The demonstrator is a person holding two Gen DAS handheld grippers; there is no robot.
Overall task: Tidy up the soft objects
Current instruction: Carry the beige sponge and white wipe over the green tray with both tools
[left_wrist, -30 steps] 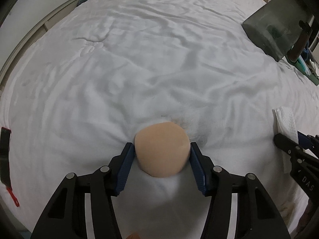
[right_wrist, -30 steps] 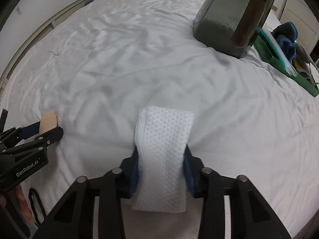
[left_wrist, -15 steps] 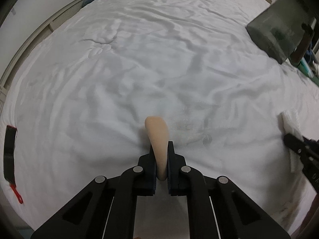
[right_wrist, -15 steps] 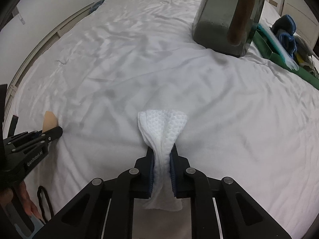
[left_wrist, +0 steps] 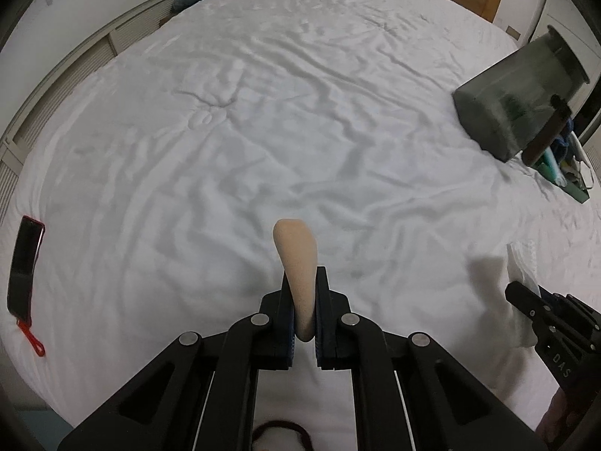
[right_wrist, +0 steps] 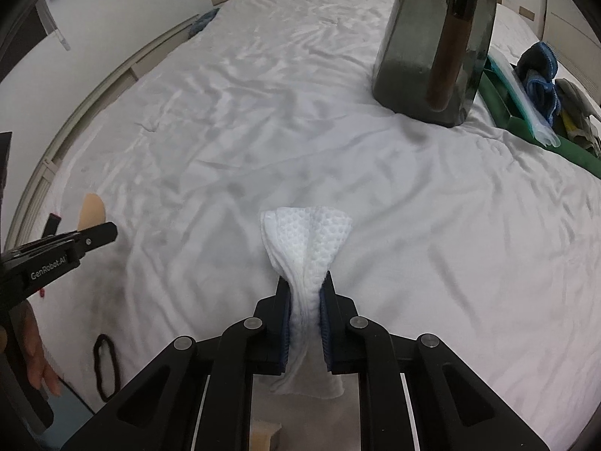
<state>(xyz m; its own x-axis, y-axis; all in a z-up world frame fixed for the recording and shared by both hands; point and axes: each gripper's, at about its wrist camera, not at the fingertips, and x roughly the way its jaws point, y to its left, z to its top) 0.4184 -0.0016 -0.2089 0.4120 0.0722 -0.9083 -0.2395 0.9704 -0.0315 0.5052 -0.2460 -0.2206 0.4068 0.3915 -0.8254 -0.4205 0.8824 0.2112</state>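
Observation:
My left gripper (left_wrist: 303, 282) is shut on a beige makeup sponge (left_wrist: 295, 255), squeezed flat and held above the white bed (left_wrist: 263, 112). My right gripper (right_wrist: 305, 282) is shut on a white textured cloth (right_wrist: 308, 236), pinched in its middle and lifted over the bed (right_wrist: 263, 112). The left gripper (right_wrist: 94, 233) with the sponge (right_wrist: 91, 210) shows at the left of the right wrist view. The right gripper (left_wrist: 526, 297) with the cloth (left_wrist: 522, 263) shows at the right of the left wrist view.
A dark translucent bin (right_wrist: 435, 41) with a brown handle stands on the bed at the far right (left_wrist: 518, 97). Behind it is a green tray (right_wrist: 526, 124) with blue cloths. A black phone with a red strap (left_wrist: 24, 267) lies at the bed's left edge. A dark hair tie (right_wrist: 105, 366) lies near.
Both grippers closed from open, the left squeezing the sponge flat and the right pinching the cloth. Both then lifted their objects up off the bed.

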